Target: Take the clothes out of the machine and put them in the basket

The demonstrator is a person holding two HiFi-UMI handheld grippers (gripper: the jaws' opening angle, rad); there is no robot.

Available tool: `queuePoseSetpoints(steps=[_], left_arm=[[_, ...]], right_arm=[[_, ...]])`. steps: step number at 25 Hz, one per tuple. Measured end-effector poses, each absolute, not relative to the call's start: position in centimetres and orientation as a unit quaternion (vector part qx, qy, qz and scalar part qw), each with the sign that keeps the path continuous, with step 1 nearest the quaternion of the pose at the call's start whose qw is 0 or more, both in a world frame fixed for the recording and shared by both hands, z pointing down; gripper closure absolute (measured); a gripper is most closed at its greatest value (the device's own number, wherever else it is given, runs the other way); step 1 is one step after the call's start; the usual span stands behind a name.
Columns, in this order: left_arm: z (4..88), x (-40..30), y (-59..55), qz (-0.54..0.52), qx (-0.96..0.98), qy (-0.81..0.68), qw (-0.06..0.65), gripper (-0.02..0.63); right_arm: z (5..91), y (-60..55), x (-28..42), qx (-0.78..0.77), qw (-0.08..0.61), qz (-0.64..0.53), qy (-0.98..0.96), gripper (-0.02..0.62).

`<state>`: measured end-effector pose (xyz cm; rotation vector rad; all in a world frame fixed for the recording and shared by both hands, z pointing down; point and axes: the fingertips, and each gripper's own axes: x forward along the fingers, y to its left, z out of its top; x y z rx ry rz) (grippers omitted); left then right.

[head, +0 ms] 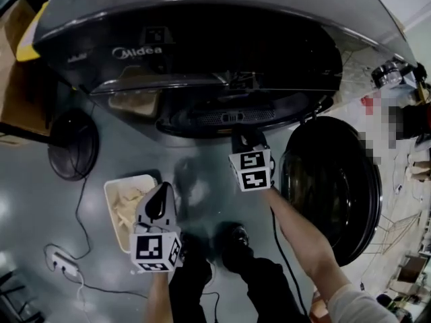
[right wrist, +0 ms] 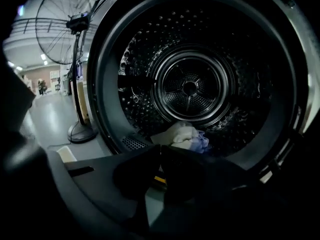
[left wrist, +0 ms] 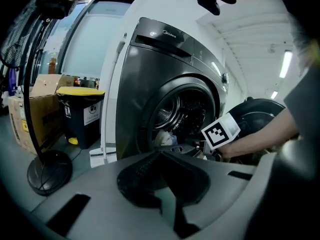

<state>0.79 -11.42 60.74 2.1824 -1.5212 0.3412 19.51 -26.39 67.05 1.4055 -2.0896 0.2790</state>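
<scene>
Clothes (right wrist: 186,135) lay low in the drum (right wrist: 150,59), just beyond and slightly right of your right tongs (right wrist: 160,149) (shut, empty); your left tongs (left wrist: 159,154), also closed on nothing, were farther back.

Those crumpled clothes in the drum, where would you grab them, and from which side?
Probably the raised pale hump on top of the clothes: it is bunched, so jaws can pinch a fold. Come in from the front through the open door, slightly from above, as the pile lies low near the front lip of the drum. The right gripper, shut now, must open first.
</scene>
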Motion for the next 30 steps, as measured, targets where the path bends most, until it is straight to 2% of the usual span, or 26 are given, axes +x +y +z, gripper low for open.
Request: queuePoseSetpoints(steps=[11, 19, 28, 30], left_arm=[[64.9, 2.4, -13.1, 0.093, 0.798, -0.555, 0.214, 0.588], [67.9, 2.4, -16.1, 0.066, 0.795, -0.567, 0.204, 0.588], [68.9, 4.2, -18.6, 0.049, 0.806, -0.562, 0.181, 0.588], [69.4, 4.5, -18.5, 0.049, 0.807, -0.561, 0.18, 0.588]], right_arm=[[71.3, -31.6, 20.7, 0.414, 0.476, -0.137, -0.764, 0.568], [73.3, -37.0, 19.7, 0.362, 0.532, -0.229, -0.73, 0.562], [75.9, -41.7, 20.2, 0.341, 0.573, -0.249, -0.702, 0.32], [76.6, -42.5, 20.1, 0.336, 0.583, -0.263, -0.691, 0.326]])
